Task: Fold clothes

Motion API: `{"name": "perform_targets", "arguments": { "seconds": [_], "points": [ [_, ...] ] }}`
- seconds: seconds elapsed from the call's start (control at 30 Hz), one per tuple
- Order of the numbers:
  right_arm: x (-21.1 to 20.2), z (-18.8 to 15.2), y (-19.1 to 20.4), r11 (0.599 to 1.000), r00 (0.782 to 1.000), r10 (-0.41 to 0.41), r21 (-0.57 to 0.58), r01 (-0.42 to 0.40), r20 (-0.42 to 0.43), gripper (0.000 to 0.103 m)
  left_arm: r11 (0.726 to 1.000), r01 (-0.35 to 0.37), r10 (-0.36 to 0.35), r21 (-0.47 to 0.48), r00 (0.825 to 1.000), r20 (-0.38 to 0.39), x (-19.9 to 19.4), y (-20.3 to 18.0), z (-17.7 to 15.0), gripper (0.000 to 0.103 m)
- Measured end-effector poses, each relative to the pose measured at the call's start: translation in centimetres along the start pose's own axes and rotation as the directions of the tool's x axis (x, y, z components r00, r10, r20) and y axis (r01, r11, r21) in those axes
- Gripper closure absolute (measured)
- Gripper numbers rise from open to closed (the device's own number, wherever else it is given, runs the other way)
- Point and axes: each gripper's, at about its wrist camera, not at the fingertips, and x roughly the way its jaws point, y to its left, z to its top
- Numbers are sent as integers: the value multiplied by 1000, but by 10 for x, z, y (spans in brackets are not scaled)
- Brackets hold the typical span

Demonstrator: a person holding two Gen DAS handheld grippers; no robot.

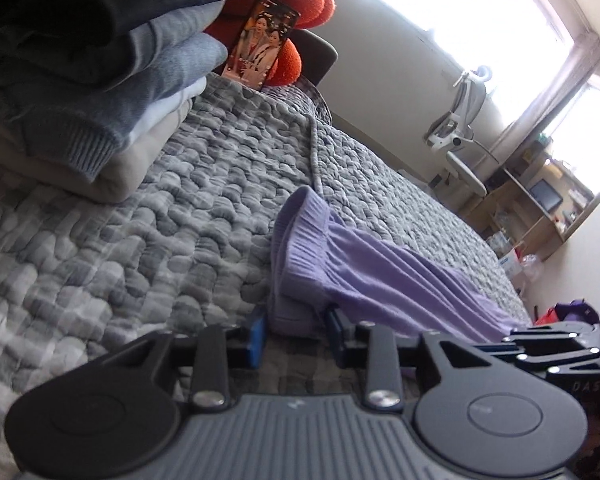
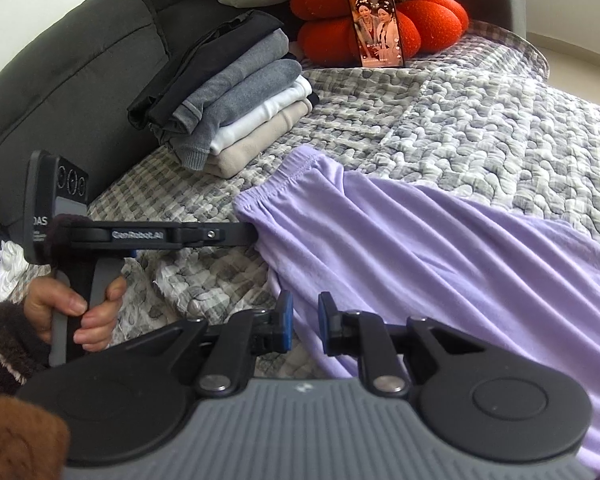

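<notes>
A lilac garment [image 2: 420, 260] with an elastic waistband lies spread on the grey checked quilt [image 2: 500, 120]. My left gripper [image 1: 296, 334] is shut on the near corner of the waistband [image 1: 300, 248], which bunches up between its blue pads. In the right wrist view the left gripper [image 2: 254, 234] comes in from the left, held by a person's hand [image 2: 84, 312]. My right gripper [image 2: 305, 322] sits on the garment's side edge further down, jaws narrow, with the lilac cloth between its pads. The cloth edge runs lifted between the two grippers.
A pile of folded clothes [image 2: 240, 112] stands at the back left against the dark grey backrest [image 2: 80, 80]. A phone [image 2: 376, 26] leans on an orange cushion [image 2: 432, 20]. Beyond the bed are a white desk chair [image 1: 456, 136] and wooden shelves [image 1: 540, 200].
</notes>
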Motion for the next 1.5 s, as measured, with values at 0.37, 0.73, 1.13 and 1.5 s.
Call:
{"name": "perform_targets", "arguments": {
  "seconds": [0.37, 0.73, 1.13, 1.5],
  "points": [
    [-6, 4, -2, 999, 999, 37, 5, -37, 13, 75, 999, 37, -37, -3, 999, -7, -34, 17, -2, 81],
    [-28, 4, -1, 997, 999, -9, -77, 13, 50, 58, 999, 36, -36, 8, 999, 26, -43, 8, 5, 53],
    [-74, 33, -96, 979, 985, -167, 124, 160, 47, 58, 984, 121, -131, 131, 989, 71, -15, -63, 54, 55],
    [-77, 37, -167, 992, 992, -127, 13, 127, 24, 58, 920, 221, -213, 323, 975, -60, 71, -145, 37, 17]
  ]
}}
